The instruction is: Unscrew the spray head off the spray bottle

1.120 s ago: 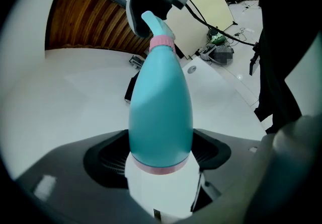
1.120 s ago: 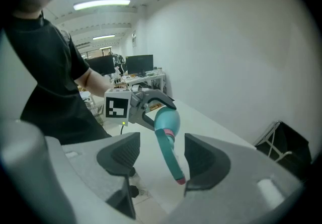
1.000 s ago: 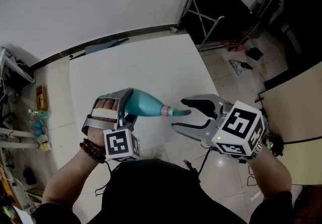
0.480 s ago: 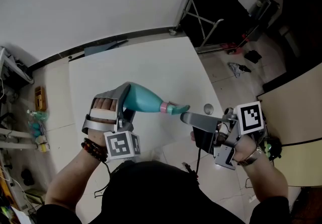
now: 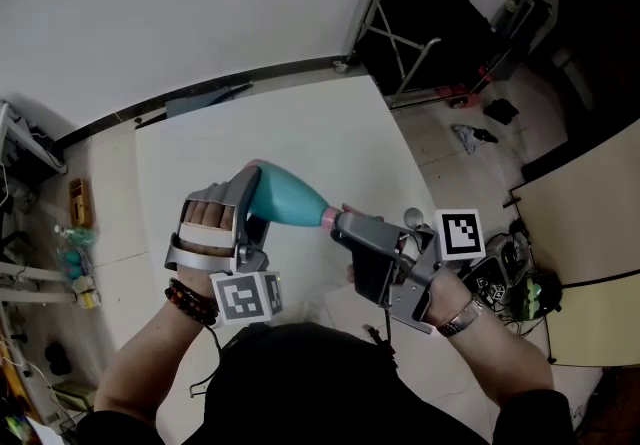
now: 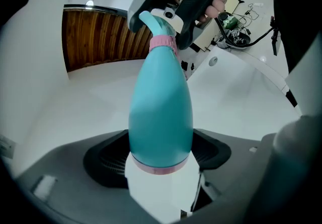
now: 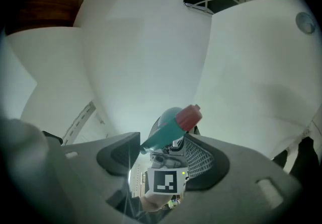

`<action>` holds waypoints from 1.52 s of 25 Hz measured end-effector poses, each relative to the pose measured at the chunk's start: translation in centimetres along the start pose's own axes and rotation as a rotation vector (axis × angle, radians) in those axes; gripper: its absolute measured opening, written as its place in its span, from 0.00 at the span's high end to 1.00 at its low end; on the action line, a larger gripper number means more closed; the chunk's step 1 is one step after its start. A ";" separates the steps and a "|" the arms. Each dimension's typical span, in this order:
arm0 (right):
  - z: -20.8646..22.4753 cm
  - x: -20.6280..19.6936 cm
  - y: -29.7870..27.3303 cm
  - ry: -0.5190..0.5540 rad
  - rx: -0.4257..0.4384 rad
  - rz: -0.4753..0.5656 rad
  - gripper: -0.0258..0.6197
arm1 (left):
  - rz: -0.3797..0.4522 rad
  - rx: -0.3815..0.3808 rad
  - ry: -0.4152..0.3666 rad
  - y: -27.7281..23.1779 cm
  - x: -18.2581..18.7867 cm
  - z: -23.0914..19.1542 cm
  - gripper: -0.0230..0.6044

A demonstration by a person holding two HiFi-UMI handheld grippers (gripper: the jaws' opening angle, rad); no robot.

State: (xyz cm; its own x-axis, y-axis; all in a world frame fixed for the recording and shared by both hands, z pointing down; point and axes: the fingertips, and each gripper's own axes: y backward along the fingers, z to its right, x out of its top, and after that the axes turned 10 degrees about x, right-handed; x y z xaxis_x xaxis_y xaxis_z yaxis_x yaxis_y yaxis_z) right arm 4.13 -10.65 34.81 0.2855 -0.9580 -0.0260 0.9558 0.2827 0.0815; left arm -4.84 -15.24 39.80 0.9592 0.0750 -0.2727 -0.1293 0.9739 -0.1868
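Bottle [image 5: 290, 196]: held in the air above the table [image 5: 300, 113], lying almost level, base to the left and neck to the right.
Left gripper [image 5: 255, 205]: clamped on the base end, probably to anchor the body against the coming twist.
Right gripper [image 5: 350, 236]: rolled onto its side and narrowed round the head [image 6: 160, 22], apparently touching it on both sides.
Why end to end: puts the right wrist's roll in line with the neck, so a turn of the wrist should go straight into the thread.
Collar [image 6: 163, 43]: pink, sitting tight on the neck with no gap showing, so judged not yet unscrewed.
Head view: gives the whole layout over the table, but hides nearly all of the head under the right gripper.
Left gripper view: looks along the body, showing the spout caught between the far jaws and the white base seated between its own pads [image 6: 105, 162].
Right gripper view: shows the head slanting across the gap, spout tip by one pad and collar by the other. Also shows the left gripper's marker cube behind.
Risk: with so slanted a hold, possible slip on the spout instead of a turn of the collar.
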 end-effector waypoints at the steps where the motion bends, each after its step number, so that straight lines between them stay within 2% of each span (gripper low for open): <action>1: 0.0 0.1 -0.1 0.008 -0.004 0.001 0.56 | -0.004 0.000 -0.003 0.0 -0.1 0.0 0.32; 6: 0.2 0.4 0.1 0.008 -0.017 -0.001 0.59 | -0.011 0.010 -0.041 0.0 -0.4 0.2 0.32; 10: 0.4 0.3 0.0 -0.007 -0.014 -0.018 0.61 | -0.013 0.047 -0.076 0.0 -0.4 -0.3 0.32; 15: -0.2 0.4 0.2 -0.085 0.076 0.023 0.63 | 0.002 0.087 -0.094 0.0 -0.1 -0.9 0.32; 21: -1.1 0.5 0.3 -0.166 0.194 0.087 0.63 | 0.070 0.196 -0.128 0.6 0.4 -2.6 0.32; 24: -0.8 0.2 0.3 -0.161 0.199 0.074 0.63 | 0.081 0.188 -0.125 0.5 0.3 -2.2 0.32; 27: -0.5 -0.6 0.1 -0.062 0.147 0.003 0.66 | 0.066 0.141 -0.083 0.2 0.1 -1.5 0.32; 28: -0.5 -0.9 0.0 -0.008 0.116 -0.033 0.72 | 0.059 0.123 -0.067 0.2 -0.1 -1.3 0.32; 29: -0.3 -1.2 0.1 0.052 0.081 -0.067 0.86 | 0.054 0.105 -0.053 0.2 -0.1 -1.0 0.32; 34: -0.6 -1.6 -0.2 0.317 -0.055 -0.202 0.87 | 0.058 0.021 0.040 0.3 -0.1 -0.1 0.32; 38: -0.1 -1.7 0.5 0.662 -0.261 -0.370 0.88 | 0.066 -0.053 0.127 0.9 0.1 1.1 0.32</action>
State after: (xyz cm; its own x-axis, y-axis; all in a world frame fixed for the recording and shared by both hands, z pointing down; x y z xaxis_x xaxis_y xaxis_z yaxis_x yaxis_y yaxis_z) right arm 4.17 -8.85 34.77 -0.1485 -0.7877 -0.5979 0.9590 0.0329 -0.2815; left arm -4.61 -14.08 40.61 0.9089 0.1077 -0.4028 -0.2076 0.9547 -0.2132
